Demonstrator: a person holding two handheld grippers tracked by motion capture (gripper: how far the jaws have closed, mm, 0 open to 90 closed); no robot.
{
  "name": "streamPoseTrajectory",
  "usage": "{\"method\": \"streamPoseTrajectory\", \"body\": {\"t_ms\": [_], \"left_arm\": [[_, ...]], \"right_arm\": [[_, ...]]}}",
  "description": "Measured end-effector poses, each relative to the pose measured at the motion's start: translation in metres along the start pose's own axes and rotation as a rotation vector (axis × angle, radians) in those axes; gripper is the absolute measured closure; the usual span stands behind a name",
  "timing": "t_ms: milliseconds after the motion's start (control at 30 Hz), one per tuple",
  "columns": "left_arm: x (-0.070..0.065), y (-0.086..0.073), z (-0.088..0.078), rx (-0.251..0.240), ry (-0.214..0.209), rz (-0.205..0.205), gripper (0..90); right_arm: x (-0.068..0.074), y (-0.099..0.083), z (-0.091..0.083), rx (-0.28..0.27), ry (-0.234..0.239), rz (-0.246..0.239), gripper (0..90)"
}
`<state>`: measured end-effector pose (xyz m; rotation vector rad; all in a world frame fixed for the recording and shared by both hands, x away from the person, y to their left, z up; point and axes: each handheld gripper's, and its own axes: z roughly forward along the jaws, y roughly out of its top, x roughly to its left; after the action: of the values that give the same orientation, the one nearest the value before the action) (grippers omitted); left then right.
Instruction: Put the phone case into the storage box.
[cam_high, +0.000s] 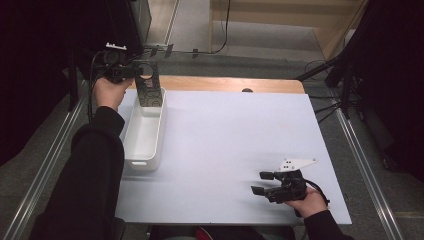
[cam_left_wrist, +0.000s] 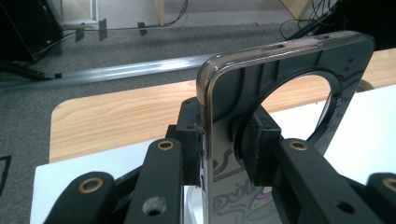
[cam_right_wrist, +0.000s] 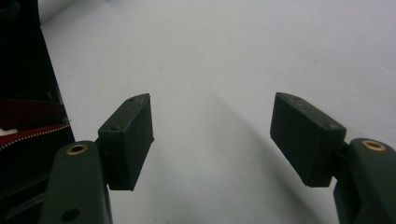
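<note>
From the high view, a dark phone case (cam_high: 148, 84) is seen clamped in the left gripper (cam_high: 131, 73), held above the far end of the white bin (cam_high: 145, 131). The case is hung upright, its long axis running top to bottom, the end with the round camera opening uppermost and the lower end dipped just over the bin's far rim. Its broad face is turned towards the camera. The bin itself is laid lengthwise on the white table (cam_high: 225, 150), along its left side. Well to the right of the bin, near the table's near edge, the right gripper (cam_high: 260, 182) is rested low over the surface, jaws parted, nothing between them.

In the left gripper view, the phone case (cam_left_wrist: 261, 93) is seen edge-on, pinched between the two black pads (cam_left_wrist: 261, 144) just below the round opening. The grip is tight on the thin wall, and the rounded top corner is pointed up and away. A printed pattern is made out on the lower part.

In the right gripper view, the right gripper (cam_right_wrist: 212, 140) is shown with its jaws spread wide over bare white table (cam_right_wrist: 233, 56), and nothing is held.
</note>
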<state>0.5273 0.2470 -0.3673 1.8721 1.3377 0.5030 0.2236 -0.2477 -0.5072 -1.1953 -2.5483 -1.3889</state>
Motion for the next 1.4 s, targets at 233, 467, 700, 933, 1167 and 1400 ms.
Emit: {"method": "streamPoseTrajectory", "body": {"t_ms": [233, 467, 700, 933, 1167, 1400], "left_arm": [[0.0, -0.002, 0.004, -0.004, 0.016, 0.006, 70.7], [-0.001, -0.006, 0.01, -0.005, 0.023, 0.007, 70.7], [-0.001, -0.013, 0.015, -0.009, 0.023, 0.014, 70.7], [-0.002, -0.017, 0.02, -0.009, 0.018, 0.036, 70.6], [-0.002, -0.02, 0.023, -0.007, 0.014, 0.051, 70.5], [0.0, -0.024, 0.026, -0.004, 0.019, 0.052, 70.5]], "right_arm": [[0.0, 0.0, 0.0, -0.002, -0.005, 0.0, 28.9], [0.0, 0.0, 0.0, 0.004, -0.003, -0.002, 28.9], [0.0, 0.0, 0.001, 0.003, -0.001, -0.005, 28.9], [0.0, 0.0, 0.001, 0.004, 0.001, -0.003, 28.9], [0.0, 0.0, 0.001, 0.002, 0.001, -0.003, 29.0], [0.0, 0.0, 0.001, 0.001, 0.003, -0.002, 29.0]]}}
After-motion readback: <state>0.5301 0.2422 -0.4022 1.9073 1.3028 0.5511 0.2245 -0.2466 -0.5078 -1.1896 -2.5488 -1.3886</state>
